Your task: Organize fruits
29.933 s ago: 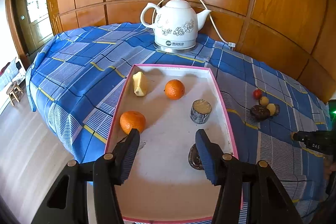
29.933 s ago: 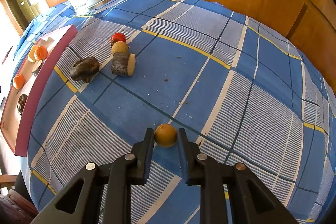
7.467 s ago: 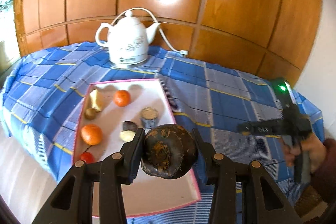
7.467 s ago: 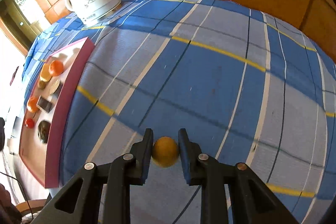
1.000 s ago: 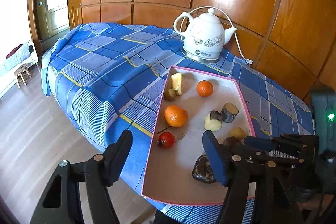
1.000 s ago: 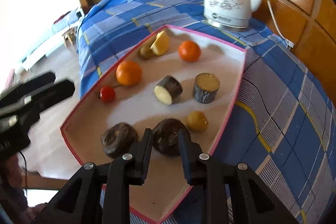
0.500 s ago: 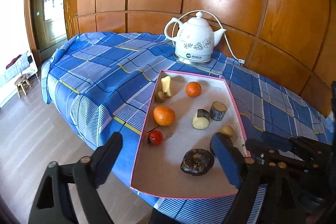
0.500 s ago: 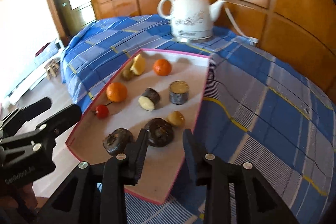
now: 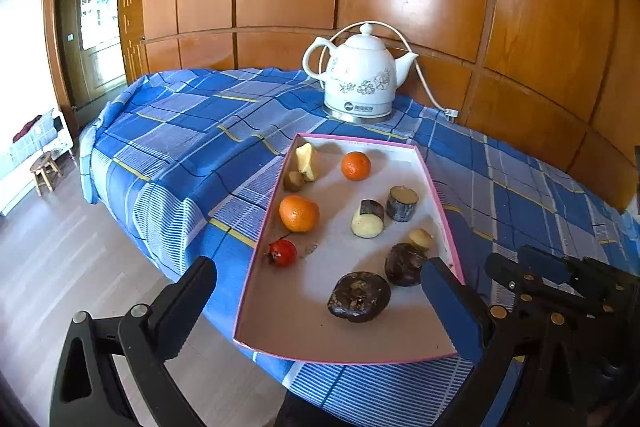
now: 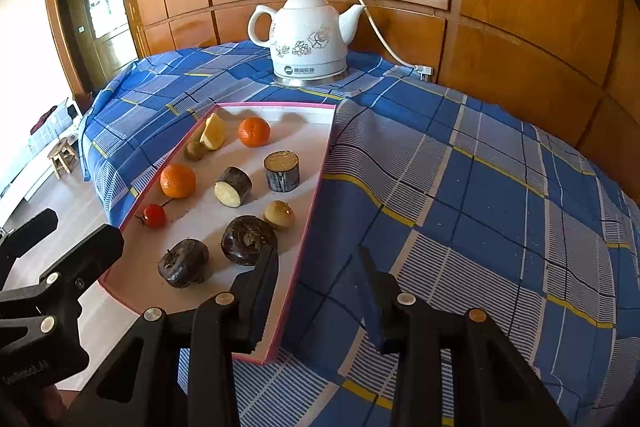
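Sorting apparently done: fruits all in the pink tray on the desk, none on the cloth. Left claw opening wide, right claw opening, both empty. Next: pulling clear.

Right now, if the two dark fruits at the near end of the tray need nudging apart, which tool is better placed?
Right. The right tool hangs empty, jaws opening, just over the nearer dark fruit. The left tool, also empty and opening wide, sits off the tray corner.

Assorted fruits spread inside pink-rimmed tray
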`<state>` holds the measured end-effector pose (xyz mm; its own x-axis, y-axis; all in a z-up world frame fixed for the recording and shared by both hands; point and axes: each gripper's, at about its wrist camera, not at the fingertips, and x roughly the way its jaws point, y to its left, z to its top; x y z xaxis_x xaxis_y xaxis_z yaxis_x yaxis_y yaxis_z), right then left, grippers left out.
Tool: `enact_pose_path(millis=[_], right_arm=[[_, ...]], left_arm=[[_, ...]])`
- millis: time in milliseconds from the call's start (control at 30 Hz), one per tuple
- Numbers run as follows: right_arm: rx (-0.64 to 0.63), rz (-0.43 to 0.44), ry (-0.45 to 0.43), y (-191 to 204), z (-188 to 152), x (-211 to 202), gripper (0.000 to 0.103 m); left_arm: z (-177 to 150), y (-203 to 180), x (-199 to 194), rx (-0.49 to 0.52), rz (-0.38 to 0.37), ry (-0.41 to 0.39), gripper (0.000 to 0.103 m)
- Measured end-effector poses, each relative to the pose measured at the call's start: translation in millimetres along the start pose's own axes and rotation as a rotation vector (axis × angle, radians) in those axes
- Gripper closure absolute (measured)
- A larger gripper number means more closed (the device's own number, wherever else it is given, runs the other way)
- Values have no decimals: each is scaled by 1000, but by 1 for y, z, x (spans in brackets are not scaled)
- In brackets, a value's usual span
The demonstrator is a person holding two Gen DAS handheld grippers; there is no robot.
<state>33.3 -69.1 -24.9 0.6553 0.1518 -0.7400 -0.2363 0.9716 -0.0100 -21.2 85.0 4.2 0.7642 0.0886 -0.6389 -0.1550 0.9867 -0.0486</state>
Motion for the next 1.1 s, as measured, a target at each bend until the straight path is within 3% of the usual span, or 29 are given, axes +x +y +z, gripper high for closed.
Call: enact_pose_path(millis=[400,667,1100], right_arm=[[-17,-31,-20,5,0,-4,64],[-35,-56,-46,9,-1,-8,64],[22,-92,-119,2,1,-16,64]], left_arm=[[4,13,-4,-47,10,-32,0],[2,18,1,-66,61,-20,0],[-1,18,0,-90,89,-24,0]])
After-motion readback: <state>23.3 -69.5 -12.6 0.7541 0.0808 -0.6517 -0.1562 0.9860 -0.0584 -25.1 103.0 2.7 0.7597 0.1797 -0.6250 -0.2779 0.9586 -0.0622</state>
